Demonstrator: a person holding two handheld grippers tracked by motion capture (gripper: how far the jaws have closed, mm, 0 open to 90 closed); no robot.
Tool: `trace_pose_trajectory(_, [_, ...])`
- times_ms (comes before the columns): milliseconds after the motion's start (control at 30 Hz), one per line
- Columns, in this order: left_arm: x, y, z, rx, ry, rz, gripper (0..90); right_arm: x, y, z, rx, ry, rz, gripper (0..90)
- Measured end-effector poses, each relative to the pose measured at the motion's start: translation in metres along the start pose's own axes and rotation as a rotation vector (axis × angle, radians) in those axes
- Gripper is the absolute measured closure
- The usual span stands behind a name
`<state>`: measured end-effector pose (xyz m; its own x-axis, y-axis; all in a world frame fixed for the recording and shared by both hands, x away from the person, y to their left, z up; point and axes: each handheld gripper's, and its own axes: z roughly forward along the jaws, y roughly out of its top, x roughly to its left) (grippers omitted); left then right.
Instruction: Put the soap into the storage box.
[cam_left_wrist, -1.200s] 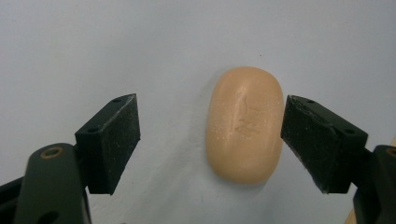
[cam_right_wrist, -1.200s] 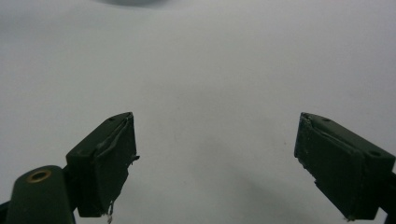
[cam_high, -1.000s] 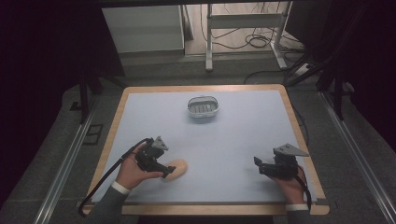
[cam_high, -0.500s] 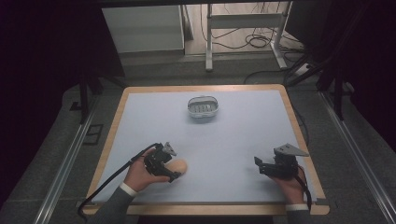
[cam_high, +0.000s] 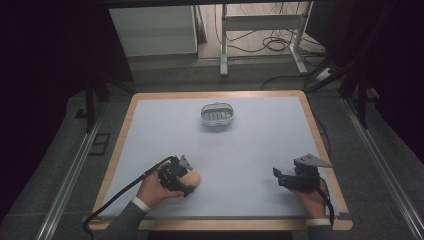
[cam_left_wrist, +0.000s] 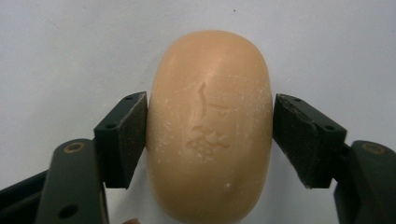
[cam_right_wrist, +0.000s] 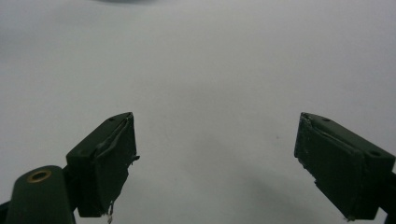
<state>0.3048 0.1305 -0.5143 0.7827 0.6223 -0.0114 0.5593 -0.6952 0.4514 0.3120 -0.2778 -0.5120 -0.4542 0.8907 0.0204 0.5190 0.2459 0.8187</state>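
On the pale blue bench (cam_high: 260, 145), near its front-left corner, the person's left hand (cam_high: 152, 189) holds the left gripper (cam_high: 189, 177) against a peach-coloured oval bar of soap (cam_high: 194, 177) lying on the surface. The left gripper view shows the soap (cam_left_wrist: 209, 123), stamped with raised characters, lying lengthwise between the two black jaws, whose pads (cam_left_wrist: 135, 135) meet its sides: the left pad presses the flank and the right pad touches or all but touches the other. Toward the middle of the bench's far edge sits a small white oval dish with a slatted insert (cam_high: 217, 114), well apart from both hands. Near the front-right corner the right hand (cam_high: 312, 200) holds the right gripper (cam_high: 278, 176) low over bare bench, a grey three-cornered plate (cam_high: 312, 161) on top; in the right gripper view its jaws stand wide apart with nothing between them, the right gripper (cam_right_wrist: 215, 163) over the plain surface.
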Motion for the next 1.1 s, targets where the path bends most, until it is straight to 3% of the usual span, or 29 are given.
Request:
trace_pose_trajectory(267, [0.001,0.001,0.004,0.002,-0.011,-0.011,31.4,0.001,0.001,-0.001,-0.004,-0.008,-0.007,12.7])
trace_pose_trajectory(533, [0.004,0.000,0.003,0.000,-0.005,0.006,32.4,0.002,0.002,-0.003,-0.024,0.002,-0.021,12.7])
trace_pose_trajectory(1100, [0.016,0.001,-0.027,-0.080,0.006,-0.022,32.5,0.002,0.001,-0.002,-0.018,-0.005,-0.014,12.7])
